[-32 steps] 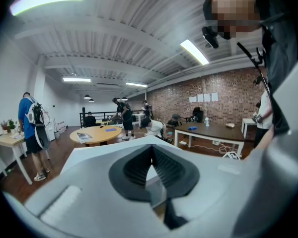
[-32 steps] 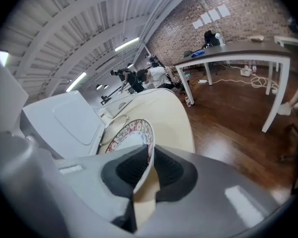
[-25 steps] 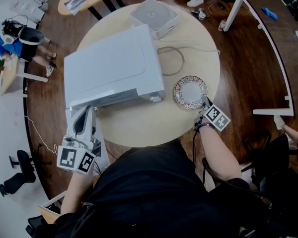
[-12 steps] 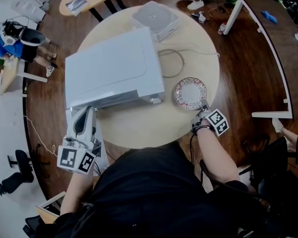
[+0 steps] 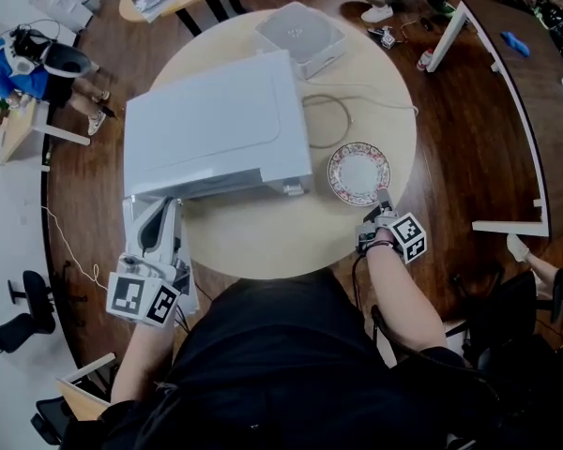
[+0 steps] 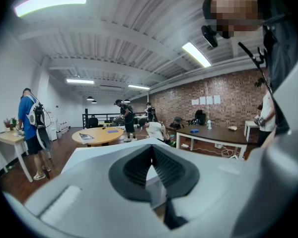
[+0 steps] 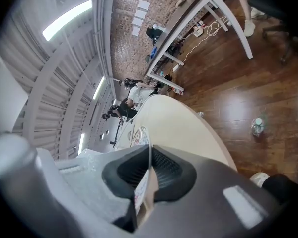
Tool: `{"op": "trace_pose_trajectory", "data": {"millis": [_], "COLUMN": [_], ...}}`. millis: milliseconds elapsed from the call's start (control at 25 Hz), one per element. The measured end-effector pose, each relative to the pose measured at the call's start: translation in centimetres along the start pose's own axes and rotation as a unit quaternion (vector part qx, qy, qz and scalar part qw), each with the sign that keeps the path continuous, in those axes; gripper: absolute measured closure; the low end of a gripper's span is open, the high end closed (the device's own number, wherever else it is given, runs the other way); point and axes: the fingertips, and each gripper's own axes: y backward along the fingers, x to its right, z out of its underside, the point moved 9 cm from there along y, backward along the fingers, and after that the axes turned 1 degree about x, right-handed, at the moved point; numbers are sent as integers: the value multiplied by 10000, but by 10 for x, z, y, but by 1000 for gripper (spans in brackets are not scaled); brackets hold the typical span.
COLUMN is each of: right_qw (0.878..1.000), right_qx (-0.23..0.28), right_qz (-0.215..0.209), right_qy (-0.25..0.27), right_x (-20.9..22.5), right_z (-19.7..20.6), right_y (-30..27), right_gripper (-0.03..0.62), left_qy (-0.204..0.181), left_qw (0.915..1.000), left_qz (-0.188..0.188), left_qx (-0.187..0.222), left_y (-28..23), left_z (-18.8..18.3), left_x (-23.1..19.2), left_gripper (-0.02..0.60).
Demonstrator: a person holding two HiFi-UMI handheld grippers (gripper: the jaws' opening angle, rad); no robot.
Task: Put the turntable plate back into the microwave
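The white microwave (image 5: 216,125) stands on the round table (image 5: 291,232), its front towards me. A flowered turntable plate (image 5: 358,173) lies on the table to the microwave's right. My right gripper (image 5: 383,202) is shut on the plate's near rim. In the right gripper view the plate (image 7: 140,137) shows edge-on between the pads of that gripper (image 7: 148,175). At the microwave's front left corner, my left gripper (image 5: 159,212) is shut on the edge of the swung-open door (image 6: 154,182). The cavity is hidden.
A small white box (image 5: 296,34) and a loose cable (image 5: 333,111) lie behind the plate. A white desk frame (image 5: 507,92) stands at the right. An office chair (image 5: 19,331) is at the lower left, and a bottle (image 7: 257,125) stands on the wooden floor.
My right wrist has rolled while gripping the plate's rim, and its marker cube has shifted slightly towards me. The left gripper and the microwave have not moved.
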Motion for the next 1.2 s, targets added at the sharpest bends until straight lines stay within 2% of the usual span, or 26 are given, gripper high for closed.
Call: {"op": "trace_pose_trajectory", "data": {"millis": [240,440,680,840,1200], "right_qw": [9998,9998,9993,9980,9924], "right_qx": [-182,-22,339,578,1140], "right_qz": [65,178,139,250,409], "right_qy": [59,25,-33,-95,-197], "right_x": [5,9,1,-2,-12], "right_z": [-9,-17,-23,-19,-11], "right_y": [1,6,20,31,66], "right_gripper": [572,572,572,572,572], "left_qy": [33,45,241,100,158], "left_qw": [9998,9997,9997,9988,9961], "left_qz": [-201,-243,64,462,872], "left_qx": [-41,-2,4,142,50], "left_y": [6,8,3,-3,3], "left_z": [6,10,18,12,28], "left_x": [1,-6,-11,-16,-30], "left_gripper": [577,577,577,577,577]}}
